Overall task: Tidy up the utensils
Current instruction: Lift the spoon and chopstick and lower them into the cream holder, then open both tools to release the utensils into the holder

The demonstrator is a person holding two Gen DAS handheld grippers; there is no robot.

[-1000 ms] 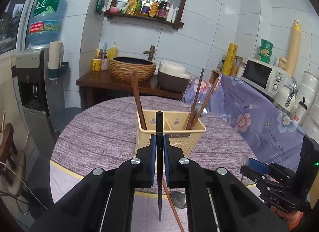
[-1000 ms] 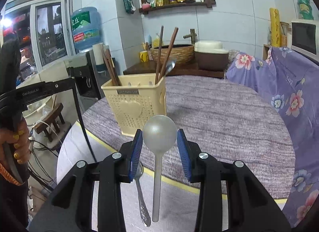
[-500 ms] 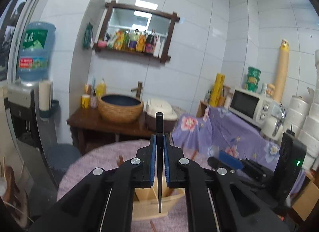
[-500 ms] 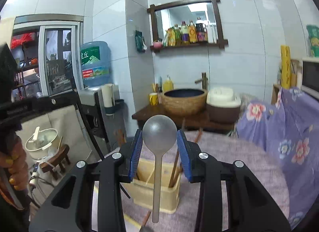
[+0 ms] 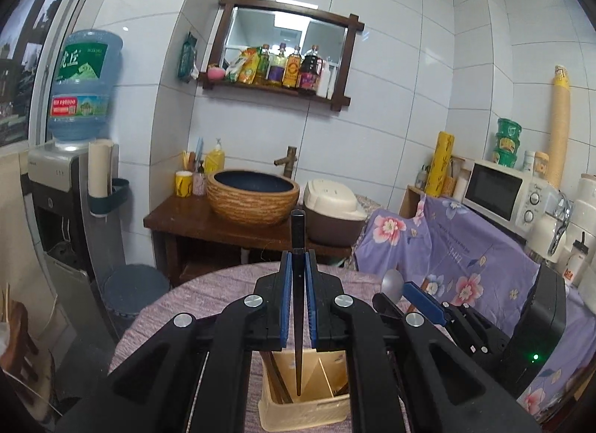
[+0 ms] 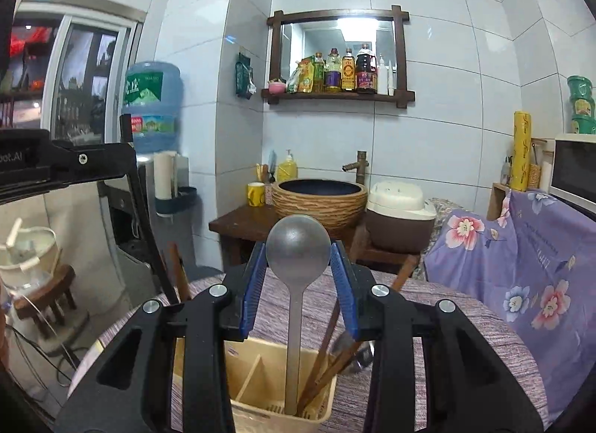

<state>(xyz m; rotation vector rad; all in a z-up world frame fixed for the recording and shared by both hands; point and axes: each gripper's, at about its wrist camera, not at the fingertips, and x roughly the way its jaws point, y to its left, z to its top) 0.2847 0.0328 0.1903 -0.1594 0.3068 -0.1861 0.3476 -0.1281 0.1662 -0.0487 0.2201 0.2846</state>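
Observation:
My left gripper (image 5: pixel 298 265) is shut on a black chopstick (image 5: pixel 298 321) that hangs point down over the left compartment of the cream utensil holder (image 5: pixel 309 414). Brown chopsticks (image 5: pixel 275 381) stand in that compartment. My right gripper (image 6: pixel 298 250) is shut on the bowl of a grey metal spoon (image 6: pixel 298 243); the handle hangs down into the right part of the utensil holder (image 6: pixel 260 410), beside brown chopsticks (image 6: pixel 327 358) and another spoon. In the left wrist view the right gripper (image 5: pixel 406 287) and its spoon (image 5: pixel 392 280) show at the right.
The holder stands on a round table with a purple cloth (image 6: pixel 465 325). Behind it are a wooden stand with a woven basin (image 5: pixel 253 198) and a rice cooker (image 5: pixel 335 209), a water dispenser (image 5: pixel 56 191) at left, and a flowered cover (image 5: pixel 465 258) with a microwave (image 5: pixel 499 191) at right.
Both grippers rose and came forward over the holder, which now sits low and close in both views. The chopstick's tip and the spoon's handle now hang over its compartments.

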